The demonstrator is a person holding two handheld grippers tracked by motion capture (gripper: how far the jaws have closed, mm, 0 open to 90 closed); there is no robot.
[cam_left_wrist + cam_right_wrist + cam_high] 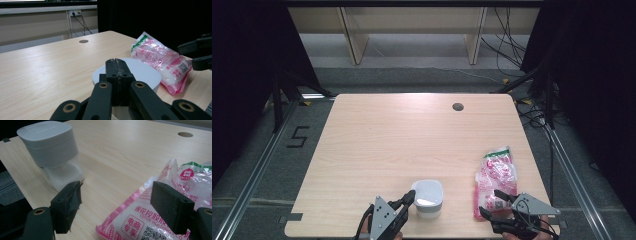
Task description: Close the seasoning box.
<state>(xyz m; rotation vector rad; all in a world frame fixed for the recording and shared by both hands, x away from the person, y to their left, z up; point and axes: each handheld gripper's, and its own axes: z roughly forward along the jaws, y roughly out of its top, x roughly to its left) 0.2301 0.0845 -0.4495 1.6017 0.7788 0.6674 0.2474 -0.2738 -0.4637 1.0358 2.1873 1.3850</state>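
High view: pink bag (pixel 495 181) lies at table's (pixel 377 145) near-right edge, long axis 12 to 6 o'clock | right gripper (pixel 497 204) at bag's 6 o'clock end, jaws spread, astride it, pads clear | left gripper (pixel 408 198) pressed together, empty, tip at 9 o'clock of lidded white container (pixel 428 198).

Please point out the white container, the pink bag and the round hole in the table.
white container (pixel 428 192), high view, on its lid.
pink bag (pixel 495 176), high view, mid-bag.
round hole (pixel 457 106), high view, its centre.
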